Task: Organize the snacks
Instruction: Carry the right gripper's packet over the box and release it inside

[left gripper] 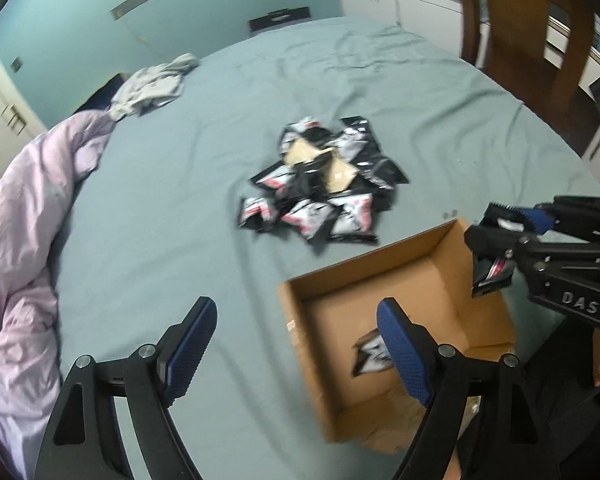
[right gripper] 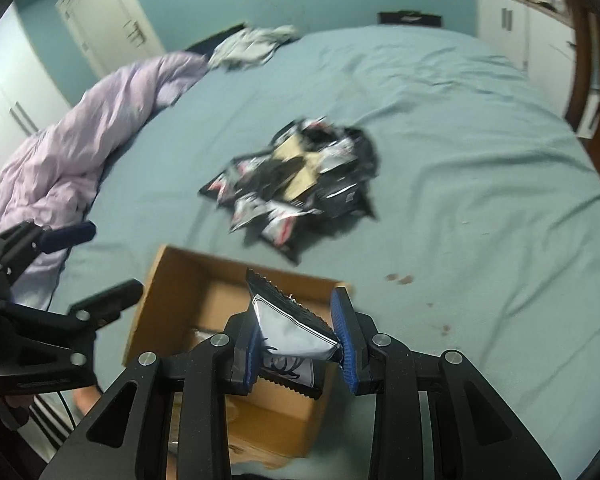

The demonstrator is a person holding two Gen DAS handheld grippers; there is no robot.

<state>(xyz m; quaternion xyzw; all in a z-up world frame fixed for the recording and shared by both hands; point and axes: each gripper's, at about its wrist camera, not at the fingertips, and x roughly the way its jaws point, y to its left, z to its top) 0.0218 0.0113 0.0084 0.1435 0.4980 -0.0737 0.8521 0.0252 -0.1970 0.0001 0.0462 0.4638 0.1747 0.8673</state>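
- Roughly, the job looks barely begun: only 1 packet [left gripper: 374, 354] shows on the floor of the box [left gripper: 380, 272], partly hidden behind a fingertip of the left gripper [left gripper: 296, 344].
- Left gripper: jaws spread wide with nothing between them, hanging over the near left edge of the box, so it is free for another pick.
- Right gripper [right gripper: 300, 340]: clenched on a second packet [right gripper: 288, 328], pinched by its sides with the serrated top edge sticking up; it hangs above the box, not yet let go.
- Most snacks remain in the pile [left gripper: 324, 180] on the bed [left gripper: 180, 200], a loose heap of black-and-white packets with some tan ones mixed in, lying beyond the box and apart from it.
- Blur makes an exact count of the pile impossible, but it is clearly many more than 2.
- Left to do, as I judge it: drop the held packet into the box, then ferry the pile over piece by piece.
- A crumpled duvet [left gripper: 28, 240] lies to the left, well clear of the work.
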